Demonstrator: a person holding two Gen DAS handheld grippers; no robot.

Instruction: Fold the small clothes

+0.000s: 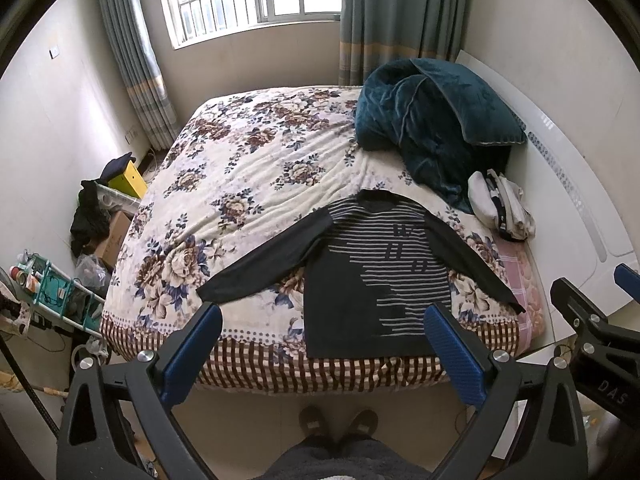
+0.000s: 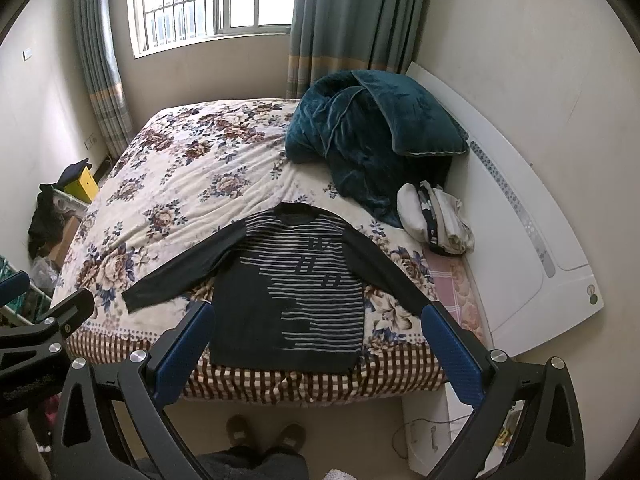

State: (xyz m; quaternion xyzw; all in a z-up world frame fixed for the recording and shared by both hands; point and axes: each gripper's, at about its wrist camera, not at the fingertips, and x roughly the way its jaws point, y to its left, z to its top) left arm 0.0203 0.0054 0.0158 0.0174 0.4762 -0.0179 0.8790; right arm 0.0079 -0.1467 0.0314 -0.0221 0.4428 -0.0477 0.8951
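Note:
A dark long-sleeved shirt with grey stripes (image 1: pixel 372 276) (image 2: pixel 296 292) lies flat and spread out on the near edge of the bed, both sleeves stretched outward. My left gripper (image 1: pixel 324 316) hangs open above the bed's front edge, nothing between its blue pads (image 1: pixel 192 356). My right gripper (image 2: pixel 316 314) is open too, held high over the shirt's hem with its blue pads (image 2: pixel 452 352) wide apart. In the left wrist view the right gripper (image 1: pixel 592 320) shows at the right edge; in the right wrist view the left gripper (image 2: pixel 44 332) shows at the left edge.
The bed has a floral cover (image 1: pixel 240 184) (image 2: pixel 172 192). A teal blanket heap (image 1: pixel 432 128) (image 2: pixel 372 136) and a small pile of folded clothes (image 1: pixel 500 208) (image 2: pixel 436 220) lie by the white headboard (image 2: pixel 532 240). Boxes and clutter (image 1: pixel 104 216) stand left of the bed. A person's slippered feet (image 1: pixel 340 420) stand before the bed.

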